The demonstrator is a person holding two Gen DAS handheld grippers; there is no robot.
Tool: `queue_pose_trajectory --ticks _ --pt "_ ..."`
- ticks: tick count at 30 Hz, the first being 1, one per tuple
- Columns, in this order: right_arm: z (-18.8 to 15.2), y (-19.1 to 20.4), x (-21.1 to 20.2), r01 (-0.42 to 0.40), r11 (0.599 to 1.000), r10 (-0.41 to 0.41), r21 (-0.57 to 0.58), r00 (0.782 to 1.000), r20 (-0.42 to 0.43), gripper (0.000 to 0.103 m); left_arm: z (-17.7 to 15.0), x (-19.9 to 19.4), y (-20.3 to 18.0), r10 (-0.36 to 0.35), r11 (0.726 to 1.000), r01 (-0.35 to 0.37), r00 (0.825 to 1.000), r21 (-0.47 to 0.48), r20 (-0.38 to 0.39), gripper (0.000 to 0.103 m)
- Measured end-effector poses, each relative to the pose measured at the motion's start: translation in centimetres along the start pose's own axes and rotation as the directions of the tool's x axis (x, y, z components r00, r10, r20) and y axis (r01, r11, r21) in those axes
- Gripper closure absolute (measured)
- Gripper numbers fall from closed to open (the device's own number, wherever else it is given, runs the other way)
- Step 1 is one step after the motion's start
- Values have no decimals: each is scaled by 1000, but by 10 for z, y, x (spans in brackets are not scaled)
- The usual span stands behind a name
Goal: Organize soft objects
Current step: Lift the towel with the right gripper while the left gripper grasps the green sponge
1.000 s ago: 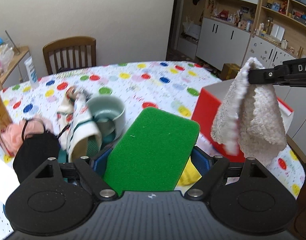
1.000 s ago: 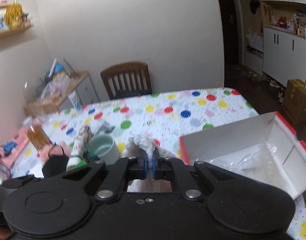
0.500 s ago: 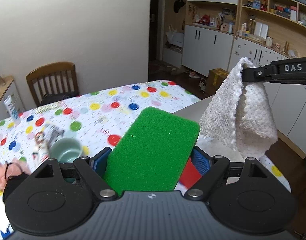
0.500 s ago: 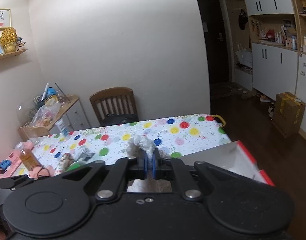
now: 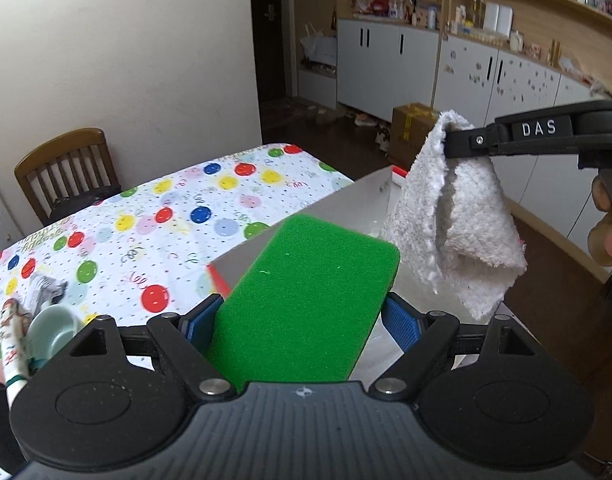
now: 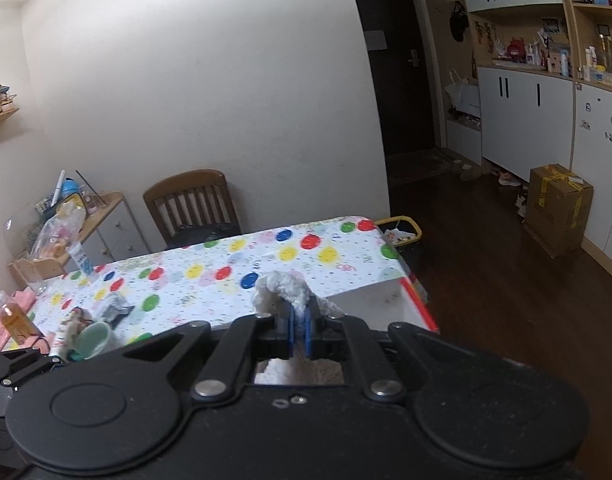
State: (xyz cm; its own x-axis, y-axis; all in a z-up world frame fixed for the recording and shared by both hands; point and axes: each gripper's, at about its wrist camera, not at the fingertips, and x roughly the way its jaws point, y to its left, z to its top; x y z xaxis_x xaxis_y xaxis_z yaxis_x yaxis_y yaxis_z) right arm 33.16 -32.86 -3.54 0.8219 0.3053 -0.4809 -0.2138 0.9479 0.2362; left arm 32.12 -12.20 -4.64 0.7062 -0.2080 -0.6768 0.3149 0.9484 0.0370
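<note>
A: Over the box [image 5: 370, 196] at the counter's [image 5: 210, 208] edge, both loads hang in the air: the left tool [image 5: 306, 320] clamps the green sponge [image 5: 306, 300], the right tool [image 6: 300, 324] pinches the white towel [image 5: 454, 216].

B: So nothing is dropped in?

A: Not yet, I'd judge. A cup [image 5: 52, 334] and other bits wait on the counter.

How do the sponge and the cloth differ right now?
The sponge is bright green, flat and holds its slab shape; the cloth is white, fluffy and hangs in limp folds. The left gripper clamps the sponge across its width; the right gripper pinches the cloth by its top. Both are held off the table.
</note>
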Motion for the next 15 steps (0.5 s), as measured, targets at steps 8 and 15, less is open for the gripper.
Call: queue_pose_trajectory --ticks 8,15 --pt "3 -37 14 30 999 -30 -25 1000 -4 99 11 43 -32 45 998 -43 997 41 -64 18" --pt "-2 -56 37 25 998 -28 -52 998 -55 99 23 81 -45 70 997 -65 992 49 -107 18"
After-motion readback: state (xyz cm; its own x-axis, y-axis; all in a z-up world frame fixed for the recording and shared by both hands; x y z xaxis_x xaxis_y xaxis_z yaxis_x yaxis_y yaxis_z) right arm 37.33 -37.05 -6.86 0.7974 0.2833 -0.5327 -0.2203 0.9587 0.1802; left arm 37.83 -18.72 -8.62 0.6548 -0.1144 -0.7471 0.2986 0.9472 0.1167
